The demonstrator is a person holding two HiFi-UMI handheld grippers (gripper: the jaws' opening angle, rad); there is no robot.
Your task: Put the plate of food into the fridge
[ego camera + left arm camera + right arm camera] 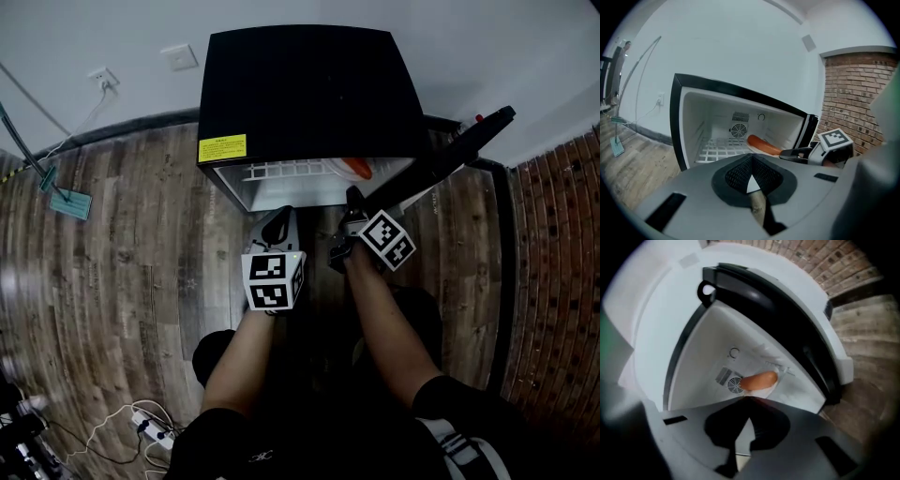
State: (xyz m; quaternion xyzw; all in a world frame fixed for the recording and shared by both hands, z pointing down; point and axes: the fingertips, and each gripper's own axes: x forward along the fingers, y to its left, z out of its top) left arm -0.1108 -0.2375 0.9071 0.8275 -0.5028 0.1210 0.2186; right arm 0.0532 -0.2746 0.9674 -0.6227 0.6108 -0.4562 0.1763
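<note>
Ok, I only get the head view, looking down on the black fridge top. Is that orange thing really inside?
Observer: Yes. The left gripper view shows the sausage on its white plate, resting on the wire shelf toward the right side of the fridge.
Operator: What's behind it?
Observer: A round fan grille set in the back wall.
Operator: Is the right gripper holding anything?
Observer: No. In the right gripper view the right gripper has its jaws together with nothing between them.
</note>
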